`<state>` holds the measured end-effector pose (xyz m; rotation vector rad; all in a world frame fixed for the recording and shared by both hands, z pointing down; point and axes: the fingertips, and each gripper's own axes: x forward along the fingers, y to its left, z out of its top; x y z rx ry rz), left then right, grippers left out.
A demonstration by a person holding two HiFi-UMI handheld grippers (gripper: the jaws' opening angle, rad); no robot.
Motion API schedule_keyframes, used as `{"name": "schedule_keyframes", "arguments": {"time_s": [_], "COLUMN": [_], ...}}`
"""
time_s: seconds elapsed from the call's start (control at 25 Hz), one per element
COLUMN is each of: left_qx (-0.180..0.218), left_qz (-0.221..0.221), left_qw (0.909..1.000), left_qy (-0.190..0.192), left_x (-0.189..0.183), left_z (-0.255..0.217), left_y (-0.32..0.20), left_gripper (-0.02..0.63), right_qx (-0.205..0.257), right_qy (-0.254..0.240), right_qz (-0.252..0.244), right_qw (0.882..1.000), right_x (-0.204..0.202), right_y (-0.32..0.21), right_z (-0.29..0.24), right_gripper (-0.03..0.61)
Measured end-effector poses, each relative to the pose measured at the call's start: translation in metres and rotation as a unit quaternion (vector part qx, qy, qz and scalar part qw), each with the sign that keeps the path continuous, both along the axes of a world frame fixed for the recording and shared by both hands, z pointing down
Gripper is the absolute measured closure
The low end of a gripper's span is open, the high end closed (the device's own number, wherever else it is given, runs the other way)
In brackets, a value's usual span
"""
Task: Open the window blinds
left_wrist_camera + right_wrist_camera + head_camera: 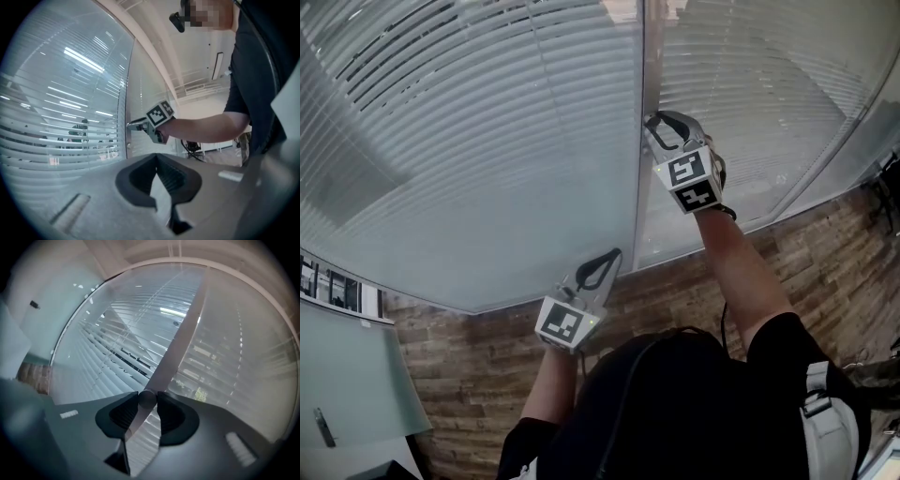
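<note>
Grips round knob on window post; keeps spare tongs idle.
Clamps right gripper (654, 122), upper centre, onto round knob (146, 399) on post (639, 187), probably to twist the slats; shows blinds (487, 141) filling upper frame, seemingly largely closed; holds left gripper (614, 255), lower centre, pinched together and empty, clear of the work.

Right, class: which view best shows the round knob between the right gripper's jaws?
The right gripper view: the round knob sits central, pinched by the right gripper. In the head view that gripper covers it; in the left gripper view it is too small to tell.
</note>
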<state>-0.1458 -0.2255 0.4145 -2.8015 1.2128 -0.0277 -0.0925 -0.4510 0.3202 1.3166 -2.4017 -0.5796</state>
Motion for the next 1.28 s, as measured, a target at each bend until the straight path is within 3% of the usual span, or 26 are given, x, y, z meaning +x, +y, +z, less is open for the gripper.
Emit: {"name": "schedule_keyframes", "arguments": {"time_s": [0.28,0.44,0.68,0.96,1.28], "left_qx": [-0.011,0.002,0.008,-0.005,-0.002], "left_qz": [-0.001,-0.007,-0.007,-0.007,-0.009], "left_qw": [0.9999,1.0,0.9999,1.0,0.9999], "left_qy": [0.0,0.002,-0.002,-0.003,0.005], "left_x": [0.0,-0.006,-0.004,-0.006,-0.005], "left_z": [0.002,0.009,0.003,0.004,0.006], "left_y": [0.005,0.002,0.001,0.004,0.004], "left_gripper": [0.609,0.609,0.609,0.609,0.609], "right_qx": [-0.04,-0.073,-0.102,-0.121,-0.125], "right_qy": [-0.124,-0.204,-0.274,-0.321,-0.319], "right_qz": [0.007,0.002,0.0,-0.001,-0.006], "right_qw": [0.991,0.976,0.956,0.939,0.939], "right_x": [0.006,0.009,0.011,0.012,0.011], "right_y": [-0.003,-0.006,-0.006,-0.006,-0.006], "right_z": [0.004,0.005,0.004,0.001,0.002], "right_gripper": [0.446,0.446,0.446,0.446,0.446]}}
